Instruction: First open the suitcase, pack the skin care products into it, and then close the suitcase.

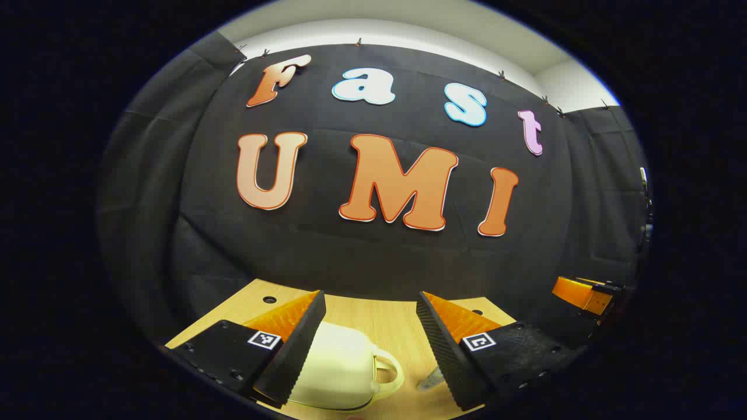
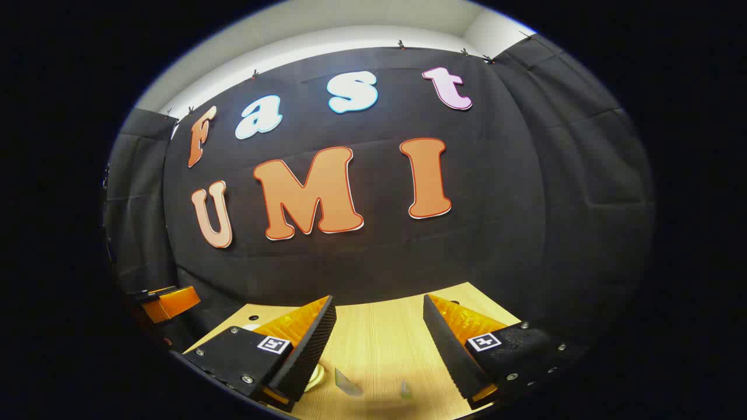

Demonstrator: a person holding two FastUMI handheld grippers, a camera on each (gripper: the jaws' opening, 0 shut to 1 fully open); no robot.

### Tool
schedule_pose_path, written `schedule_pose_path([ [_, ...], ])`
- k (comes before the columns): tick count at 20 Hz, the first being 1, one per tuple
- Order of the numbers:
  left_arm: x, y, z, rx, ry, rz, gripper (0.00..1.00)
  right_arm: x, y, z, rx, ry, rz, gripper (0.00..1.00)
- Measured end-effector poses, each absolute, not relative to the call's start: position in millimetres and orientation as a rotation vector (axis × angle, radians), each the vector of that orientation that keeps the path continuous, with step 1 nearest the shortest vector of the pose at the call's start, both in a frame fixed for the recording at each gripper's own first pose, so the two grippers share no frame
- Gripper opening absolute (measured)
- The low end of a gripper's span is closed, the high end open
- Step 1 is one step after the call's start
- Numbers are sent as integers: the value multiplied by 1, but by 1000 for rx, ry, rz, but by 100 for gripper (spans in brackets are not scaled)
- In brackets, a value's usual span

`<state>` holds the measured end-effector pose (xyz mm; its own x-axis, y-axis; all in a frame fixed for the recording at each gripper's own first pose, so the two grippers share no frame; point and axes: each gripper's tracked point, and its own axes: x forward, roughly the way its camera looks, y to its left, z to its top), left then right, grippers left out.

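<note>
Both the left gripper (image 1: pixel 370 341) and right gripper (image 2: pixel 379 344) hang spread, holding nothing, above the desk (image 2: pixel 379 332). The cream suitcase (image 1: pixel 341 370) sits closed; a careless reach for it could knock the small skin care products (image 2: pixel 348 383) nearby.

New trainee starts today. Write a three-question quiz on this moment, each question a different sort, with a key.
1. True or false: the left gripper has its fingers closed on the small cream hard-shell suitcase.
2. The suitcase on the light wooden table is: A) open, B) closed, C) tipped on end.
3. Fill in: in the right gripper view, the right gripper holds ____.

Key: 1 false, its fingers are spread apart above it; 2 B; 3 nothing.
</note>
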<state>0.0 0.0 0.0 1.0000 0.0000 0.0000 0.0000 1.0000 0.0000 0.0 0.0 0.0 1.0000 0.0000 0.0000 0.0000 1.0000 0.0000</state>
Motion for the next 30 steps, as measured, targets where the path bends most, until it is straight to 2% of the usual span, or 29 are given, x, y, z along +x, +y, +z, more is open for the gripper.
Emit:
schedule_pose_path([
  [1,0,1,-1,9,3,-1,96,1,2,0,-5,3,2,95],
  [11,8,-38,-1,35,-3,52,96,21,-7,6,-124,29,114,95],
  [18,4,-49,-9,92,-11,177,96,40,-24,0,-138,45,216,95],
  [19,4,-49,-9,106,-11,190,94,42,-26,-1,-132,51,223,95],
  [24,18,-55,-26,186,29,180,97,52,-43,-8,-96,76,177,95],
  [29,41,-61,-73,495,122,115,100,52,-65,-36,-56,136,96,95],
  [30,43,-62,-87,558,152,95,98,51,-69,-43,-52,156,84,95],
])
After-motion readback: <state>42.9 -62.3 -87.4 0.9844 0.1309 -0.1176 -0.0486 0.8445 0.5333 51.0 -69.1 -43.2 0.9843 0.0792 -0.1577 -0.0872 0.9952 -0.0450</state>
